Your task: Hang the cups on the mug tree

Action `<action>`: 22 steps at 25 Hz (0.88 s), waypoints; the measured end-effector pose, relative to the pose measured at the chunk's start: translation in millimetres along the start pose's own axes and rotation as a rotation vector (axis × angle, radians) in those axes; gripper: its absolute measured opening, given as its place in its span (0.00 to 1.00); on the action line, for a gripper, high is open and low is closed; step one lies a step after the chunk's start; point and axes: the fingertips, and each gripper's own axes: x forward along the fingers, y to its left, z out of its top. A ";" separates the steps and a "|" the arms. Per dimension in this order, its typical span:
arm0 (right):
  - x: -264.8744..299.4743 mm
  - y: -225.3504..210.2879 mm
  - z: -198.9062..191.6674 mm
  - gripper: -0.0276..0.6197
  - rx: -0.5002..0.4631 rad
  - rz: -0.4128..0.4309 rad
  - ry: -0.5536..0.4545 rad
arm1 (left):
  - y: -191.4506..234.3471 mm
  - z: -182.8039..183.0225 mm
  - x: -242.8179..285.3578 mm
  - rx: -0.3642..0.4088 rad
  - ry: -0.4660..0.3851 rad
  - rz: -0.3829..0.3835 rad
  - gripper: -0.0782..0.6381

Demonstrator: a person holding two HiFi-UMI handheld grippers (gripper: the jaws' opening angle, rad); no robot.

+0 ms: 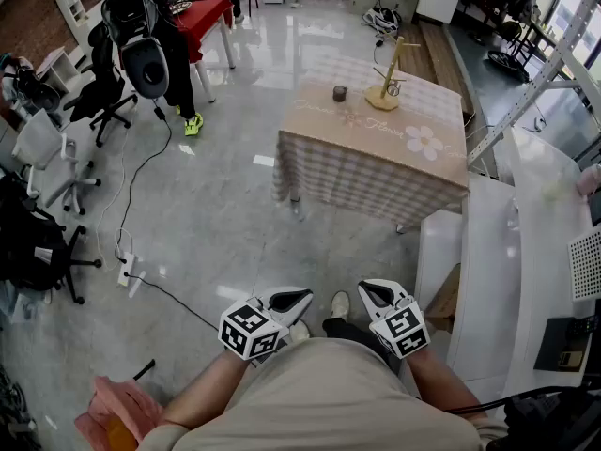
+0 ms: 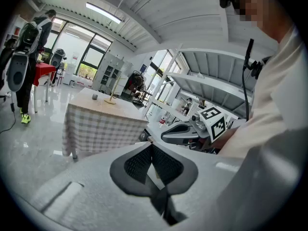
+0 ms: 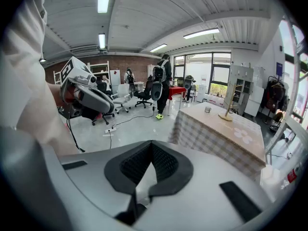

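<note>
Well ahead of me stands a table with a checked cloth. On it are a wooden mug tree and a small dark cup to its left; something small sits at the tree's base, too small to name. Both grippers hang close to my body, far short of the table. My left gripper and right gripper are shut with nothing in them. The left gripper view shows its pads meeting, with the table beyond. In the right gripper view the pads also meet, with the mug tree and the cup far off.
A white bench and metal shelving run along the right. Office chairs and a power strip with cables are on the left floor. A person with a backpack stands by a red table at the back left.
</note>
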 end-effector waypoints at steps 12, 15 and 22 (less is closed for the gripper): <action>-4.2 -9.7 -2.3 0.06 0.086 -0.019 -0.015 | -1.3 0.4 8.7 0.023 0.011 -0.028 0.12; -5.1 -15.7 -5.8 0.07 0.143 -0.025 -0.023 | -0.5 -1.2 14.2 0.021 0.021 -0.046 0.12; 14.0 -51.7 -4.3 0.09 0.175 -0.018 -0.023 | 20.3 14.2 42.7 0.025 0.040 -0.043 0.12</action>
